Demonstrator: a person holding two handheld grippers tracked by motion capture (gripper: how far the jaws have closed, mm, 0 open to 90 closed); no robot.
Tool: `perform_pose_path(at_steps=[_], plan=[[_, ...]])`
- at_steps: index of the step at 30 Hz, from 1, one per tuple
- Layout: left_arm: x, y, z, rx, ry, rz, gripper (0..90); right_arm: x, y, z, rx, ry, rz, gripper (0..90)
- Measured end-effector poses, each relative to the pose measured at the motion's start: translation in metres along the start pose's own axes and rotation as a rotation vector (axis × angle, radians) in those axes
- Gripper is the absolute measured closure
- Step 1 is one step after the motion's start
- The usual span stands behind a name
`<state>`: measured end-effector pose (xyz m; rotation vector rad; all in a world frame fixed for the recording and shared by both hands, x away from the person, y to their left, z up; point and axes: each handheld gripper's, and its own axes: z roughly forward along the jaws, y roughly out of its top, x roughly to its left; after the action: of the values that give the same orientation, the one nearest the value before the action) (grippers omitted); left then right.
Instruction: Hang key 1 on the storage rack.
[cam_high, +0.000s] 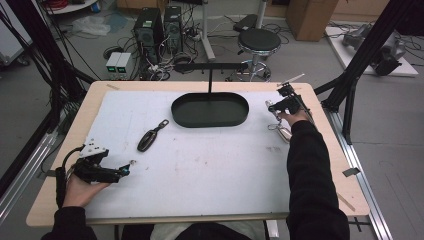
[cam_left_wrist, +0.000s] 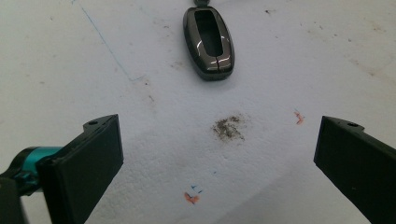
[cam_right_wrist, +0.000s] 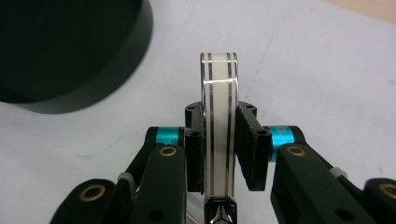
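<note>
The counter (cam_high: 200, 165) carries a white mat, and at its far middle stands a black oval tray (cam_high: 210, 110) under a T-shaped stand (cam_high: 210, 67). The tray looks empty, so by the look of it nothing has been put away yet.

At the far right, the right gripper (cam_high: 276, 106) is held just off the tray's right end. Its jaws are clamped on a white key fob (cam_right_wrist: 218, 135) with dark stripes and a chrome edge, which stands on edge between the pads; a chrome piece hangs below it. The tray's dark wall shows close by in the right gripper view. I judge this fob to be picked up and on its way to the tray, the drop still to come.

The left gripper (cam_high: 125, 171) rests low at the near left in the person's hand, jaws spread wide with nothing between them. A dark key fob (cam_left_wrist: 209, 43) lies flat on the mat ahead of it, near but apart, untouched. That one is probably next.
</note>
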<state>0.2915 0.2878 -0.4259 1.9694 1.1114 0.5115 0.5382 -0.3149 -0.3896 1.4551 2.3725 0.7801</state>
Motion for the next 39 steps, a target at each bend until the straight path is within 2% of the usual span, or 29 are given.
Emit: perform_pose_path(at_steps=[1, 2, 5, 6, 13, 14, 16, 18, 25, 30, 39], plan=[[0.0, 0.0, 0.0, 0.001, -0.002, 0.0, 1.8, 0.0, 0.0, 0.0, 0.0, 0.0, 0.0, 75.0], [0.0, 0.0, 0.0, -0.003, -0.002, -0.001, 1.8, -0.002, -0.001, -0.01, -0.034, 0.011, 0.008, 75.0], [-0.001, 0.0, -0.001, -0.004, -0.002, -0.002, 1.8, -0.004, -0.002, -0.018, -0.053, 0.026, 0.015, 75.0], [0.0, 0.0, -0.001, -0.003, -0.003, 0.0, 1.8, -0.005, -0.002, -0.025, -0.079, 0.05, 0.023, 75.0], [-0.001, 0.0, 0.0, -0.004, -0.005, -0.005, 1.8, -0.005, 0.0, -0.041, -0.133, 0.101, 0.025, 75.0], [-0.001, 0.0, 0.0, -0.004, -0.007, -0.006, 1.8, -0.006, 0.001, -0.046, -0.159, 0.125, 0.034, 75.0], [0.0, 0.0, 0.0, -0.004, -0.01, -0.007, 1.8, -0.006, 0.002, -0.05, -0.18, 0.152, 0.037, 75.0], [0.0, 0.0, 0.0, -0.003, -0.011, -0.006, 1.7, -0.005, 0.003, -0.053, -0.185, 0.155, 0.036, 75.0], [0.001, 0.0, 0.001, -0.003, -0.011, -0.009, 1.7, 0.006, 0.015, -0.071, -0.224, 0.174, -0.025, 75.0], [0.001, 0.0, 0.001, -0.005, -0.013, -0.009, 1.8, 0.017, 0.025, -0.087, -0.268, 0.213, -0.071, 74.9], [0.002, 0.0, 0.002, -0.003, -0.015, -0.01, 1.7, 0.035, 0.04, -0.099, -0.274, 0.225, -0.136, 74.9]])
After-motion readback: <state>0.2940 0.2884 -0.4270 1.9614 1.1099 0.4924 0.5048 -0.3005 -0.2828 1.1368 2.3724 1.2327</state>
